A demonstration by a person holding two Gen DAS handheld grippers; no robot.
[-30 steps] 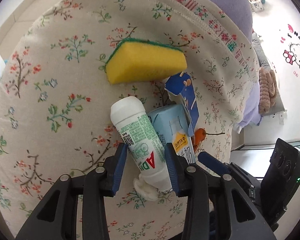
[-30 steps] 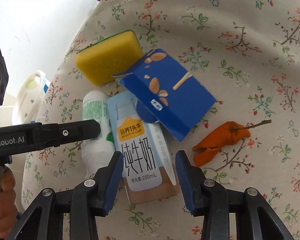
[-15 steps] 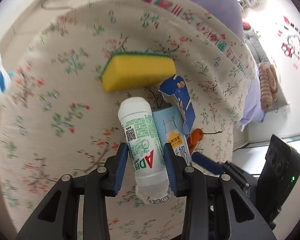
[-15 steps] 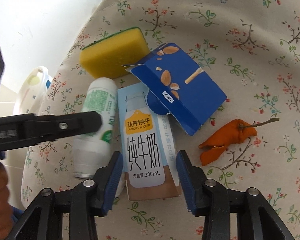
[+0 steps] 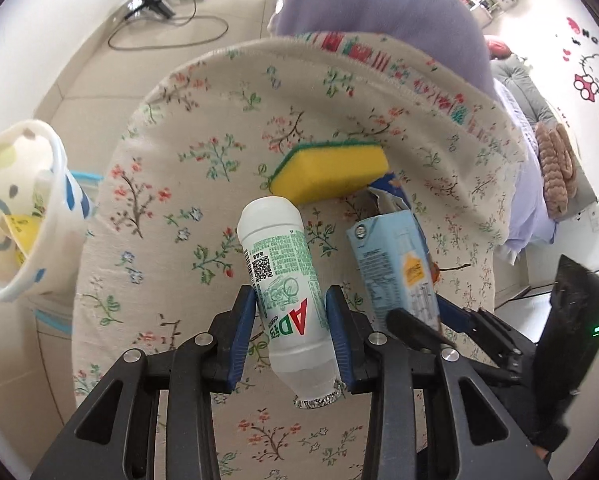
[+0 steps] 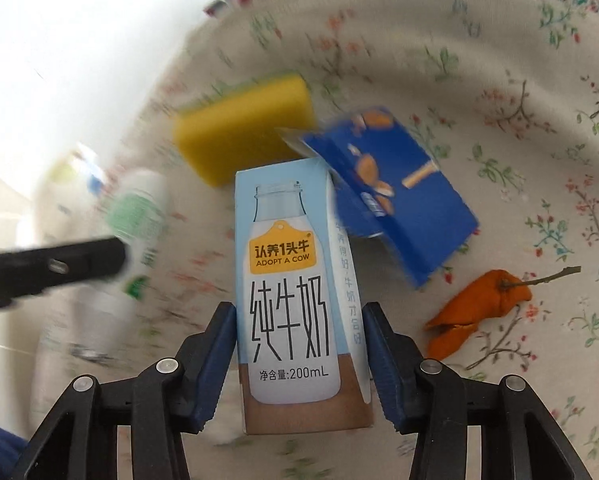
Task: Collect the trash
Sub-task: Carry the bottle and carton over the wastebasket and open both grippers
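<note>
Left wrist view, claw: the left claw is clamped on the white drink bottle, foil mouth toward the camera.
Left wrist view, change: a second ago the bottle lay on the floral counter; now it rides well above the cloth, lifted clear.
Left wrist view, surroundings: the yellow sponge lies ahead of the claw; a white bin hangs off its left side, likely where the trash goes.
Right wrist view, claw: the right claw is closed on the milk carton, label upright.
Right wrist view, change: earlier the fingers only straddled the carton on the cloth; now it is raised and the background blurs with motion.
Right wrist view, left behind: the blue box ahead-right and the orange peel to the right remain to collect.
Meaning: both picks look done; carrying to the bin seems next.
</note>
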